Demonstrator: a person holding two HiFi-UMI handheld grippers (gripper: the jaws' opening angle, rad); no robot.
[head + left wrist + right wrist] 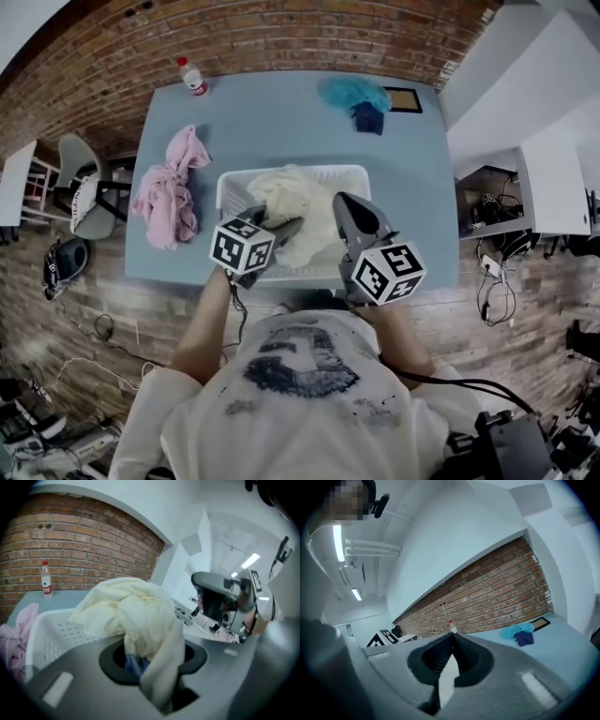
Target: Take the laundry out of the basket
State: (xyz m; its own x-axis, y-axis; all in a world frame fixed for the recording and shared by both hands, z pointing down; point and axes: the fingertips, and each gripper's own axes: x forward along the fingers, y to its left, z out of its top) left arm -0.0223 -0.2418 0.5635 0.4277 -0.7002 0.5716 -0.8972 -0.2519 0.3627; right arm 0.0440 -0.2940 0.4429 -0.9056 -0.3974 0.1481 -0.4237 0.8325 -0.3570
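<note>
Left gripper point(289, 228) clamps cream cloth point(302, 208) over basket point(230, 178).
Right gripper point(451, 635) pinched closed, empty, beside it.

The cream cloth point(298, 211) hides the basket's point(234, 187) floor (bottle point(193, 78) label unreadable).

basket point(234, 180) on table point(281, 112), near edge | cloth point(295, 202) in basket | garment point(169, 192) left of it | bottle point(193, 77) far left
</note>
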